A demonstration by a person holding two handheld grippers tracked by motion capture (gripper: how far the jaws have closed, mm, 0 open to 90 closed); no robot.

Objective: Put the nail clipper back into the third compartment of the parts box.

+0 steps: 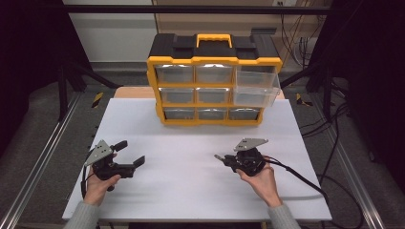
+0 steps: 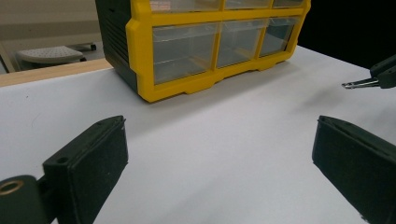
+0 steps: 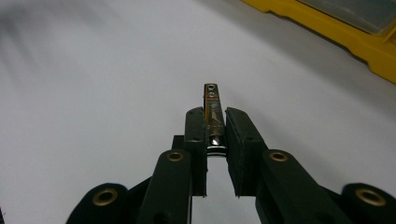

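Note:
A yellow and black drawer organizer (image 1: 212,81) stands at the back of the white table (image 1: 191,195); its upper right clear drawer (image 1: 255,86) is pulled out. My right gripper (image 1: 225,159) hovers at the table's front right, shut on a thin flat metal piece (image 3: 212,100) with small holes near its tip, pointing left. In the left gripper view that metal piece (image 2: 357,84) pokes in from the right edge. My left gripper (image 1: 131,152) is at the front left, open, nothing between its black pads (image 2: 93,158). The organizer's lower drawers (image 2: 184,46) lie ahead of it.
Metal frame rails (image 1: 43,157) run along both sides of the table, and cables (image 1: 329,157) trail on the floor at the right. The organizer's yellow base (image 3: 345,42) crosses the top right of the right gripper view. Bare white tabletop lies between the grippers.

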